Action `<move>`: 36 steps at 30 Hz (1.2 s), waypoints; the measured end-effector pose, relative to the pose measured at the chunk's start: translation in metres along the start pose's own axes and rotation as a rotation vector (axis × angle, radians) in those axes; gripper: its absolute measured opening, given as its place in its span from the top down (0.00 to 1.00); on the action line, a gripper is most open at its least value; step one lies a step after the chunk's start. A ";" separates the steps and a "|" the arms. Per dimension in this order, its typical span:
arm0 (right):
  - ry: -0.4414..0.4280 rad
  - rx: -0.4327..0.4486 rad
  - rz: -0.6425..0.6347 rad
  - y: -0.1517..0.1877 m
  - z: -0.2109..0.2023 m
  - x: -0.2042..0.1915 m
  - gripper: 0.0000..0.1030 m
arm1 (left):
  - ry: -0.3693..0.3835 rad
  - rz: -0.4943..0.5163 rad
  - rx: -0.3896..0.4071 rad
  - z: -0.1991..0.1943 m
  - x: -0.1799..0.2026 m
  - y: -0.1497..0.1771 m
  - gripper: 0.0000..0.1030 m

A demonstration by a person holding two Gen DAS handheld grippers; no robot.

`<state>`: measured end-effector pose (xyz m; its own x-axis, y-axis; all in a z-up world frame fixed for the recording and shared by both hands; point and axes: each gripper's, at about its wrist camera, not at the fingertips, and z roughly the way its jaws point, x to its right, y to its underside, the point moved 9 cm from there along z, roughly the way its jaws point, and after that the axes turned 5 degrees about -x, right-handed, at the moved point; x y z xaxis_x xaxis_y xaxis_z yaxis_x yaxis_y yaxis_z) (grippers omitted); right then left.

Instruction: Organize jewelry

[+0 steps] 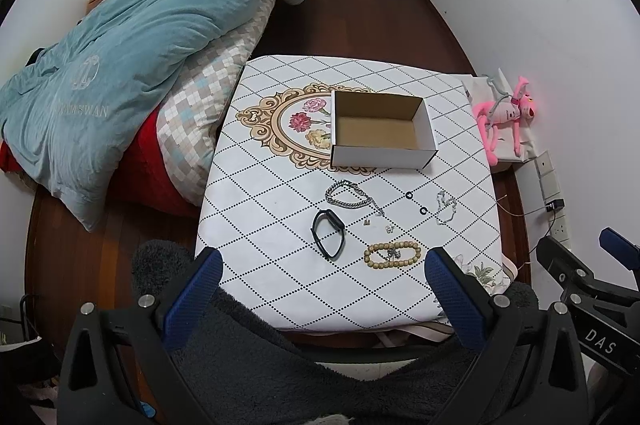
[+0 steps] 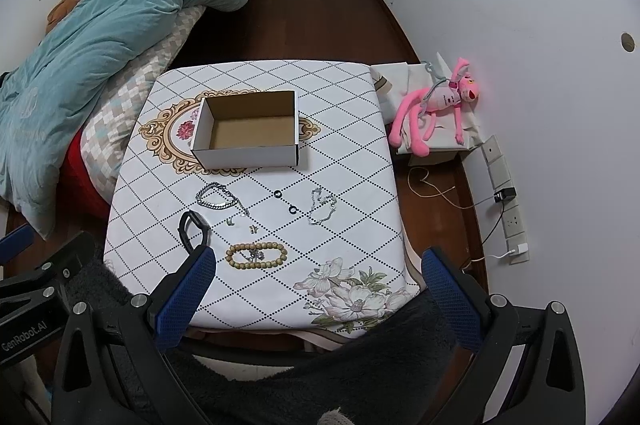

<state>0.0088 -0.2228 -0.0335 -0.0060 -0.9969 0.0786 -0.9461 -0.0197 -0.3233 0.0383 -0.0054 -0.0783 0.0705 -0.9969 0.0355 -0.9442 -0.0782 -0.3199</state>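
An empty white cardboard box [image 1: 380,129] [image 2: 248,129] stands open on the patterned table [image 1: 280,225] [image 2: 352,185]. In front of it lie a silver chain bracelet [image 1: 347,196] [image 2: 216,199], a black wristband [image 1: 328,239] [image 2: 192,227], a wooden bead bracelet [image 1: 393,254] [image 2: 256,255], a thin silver chain [image 1: 446,209] [image 2: 322,207], two small black rings [image 1: 416,203] [image 2: 285,202] and small earrings [image 1: 378,224] [image 2: 240,224]. My left gripper [image 1: 322,289] is open and empty, near the table's front edge. My right gripper [image 2: 318,285] is open and empty, also at the front edge.
A bed with a teal duvet [image 1: 132,65] [image 2: 88,37] lies left of the table. A pink plush toy [image 1: 508,113] [image 2: 436,105] sits on a box at the right by the wall. Wall sockets and cables [image 2: 504,201] are lower right. Dark fleece fabric [image 1: 280,365] lies under the grippers.
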 end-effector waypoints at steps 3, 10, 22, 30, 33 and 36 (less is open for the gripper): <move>0.000 0.000 0.001 -0.001 0.000 0.001 0.00 | 0.001 -0.001 -0.001 0.000 0.000 0.000 0.00; 0.003 0.002 0.003 -0.004 -0.006 0.003 0.00 | 0.004 0.000 0.001 -0.001 0.000 0.000 0.00; 0.005 0.008 0.003 -0.006 -0.011 0.000 0.00 | 0.005 -0.001 0.003 -0.004 0.002 -0.002 0.00; 0.006 0.014 0.003 -0.008 -0.014 0.000 0.00 | 0.006 0.000 0.007 -0.007 0.001 -0.005 0.00; 0.006 0.016 0.003 -0.008 -0.015 0.000 0.00 | 0.008 0.001 0.009 -0.008 0.001 -0.008 0.00; 0.007 0.016 0.003 -0.009 -0.015 0.001 0.00 | 0.009 0.001 0.010 -0.009 0.001 -0.008 0.00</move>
<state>0.0124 -0.2221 -0.0159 -0.0113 -0.9964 0.0839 -0.9407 -0.0178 -0.3389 0.0433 -0.0056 -0.0671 0.0669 -0.9968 0.0438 -0.9411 -0.0776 -0.3291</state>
